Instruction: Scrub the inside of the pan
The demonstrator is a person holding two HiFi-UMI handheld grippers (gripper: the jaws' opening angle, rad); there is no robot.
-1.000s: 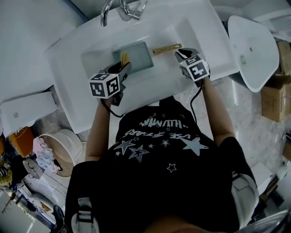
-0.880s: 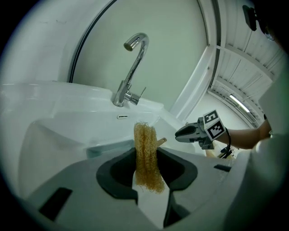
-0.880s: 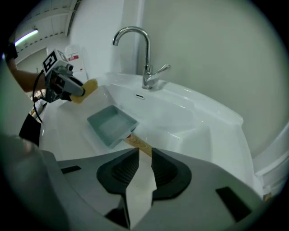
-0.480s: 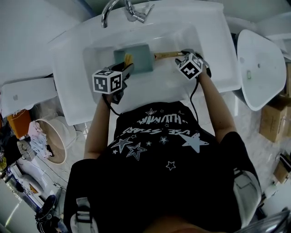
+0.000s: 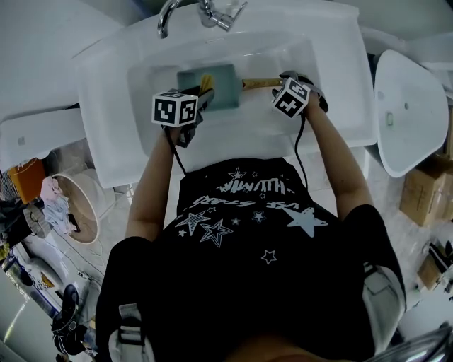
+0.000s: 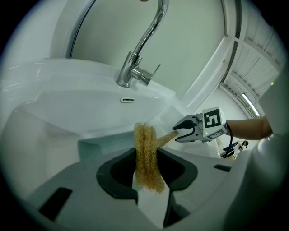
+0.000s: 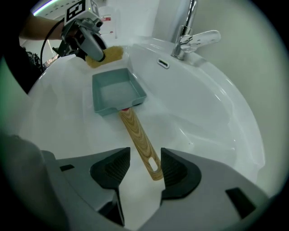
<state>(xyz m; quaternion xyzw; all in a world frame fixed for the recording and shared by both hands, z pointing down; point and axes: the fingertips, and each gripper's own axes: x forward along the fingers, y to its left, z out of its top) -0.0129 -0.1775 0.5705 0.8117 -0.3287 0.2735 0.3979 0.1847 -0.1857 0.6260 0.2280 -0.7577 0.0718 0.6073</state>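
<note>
A square grey-green pan (image 5: pixel 219 88) (image 7: pixel 115 90) lies in the white sink (image 5: pixel 269 124), its wooden handle (image 5: pixel 260 83) (image 7: pixel 140 140) pointing right. My left gripper (image 5: pixel 204 99) (image 7: pixel 92 49) is shut on a yellow mesh scrubber (image 6: pixel 146 158) (image 5: pixel 207 83) (image 7: pixel 112 54), held over the pan's left rim. My right gripper (image 5: pixel 284 79) (image 7: pixel 141 169) (image 6: pixel 183 132) is at the handle's end. Its jaws are opening, and the handle tip lies between them with a gap on each side.
A chrome faucet (image 5: pixel 202 13) (image 6: pixel 135 67) (image 7: pixel 185 31) stands behind the sink. A second white basin (image 5: pixel 407 106) sits to the right, with cardboard boxes (image 5: pixel 425 191) below it. A white tub (image 5: pixel 78 212) with cloths stands on the floor at left.
My left gripper has carried the scrubber a little to the right, onto the pan. The right gripper has stayed at the handle's end. The head view has shifted.
</note>
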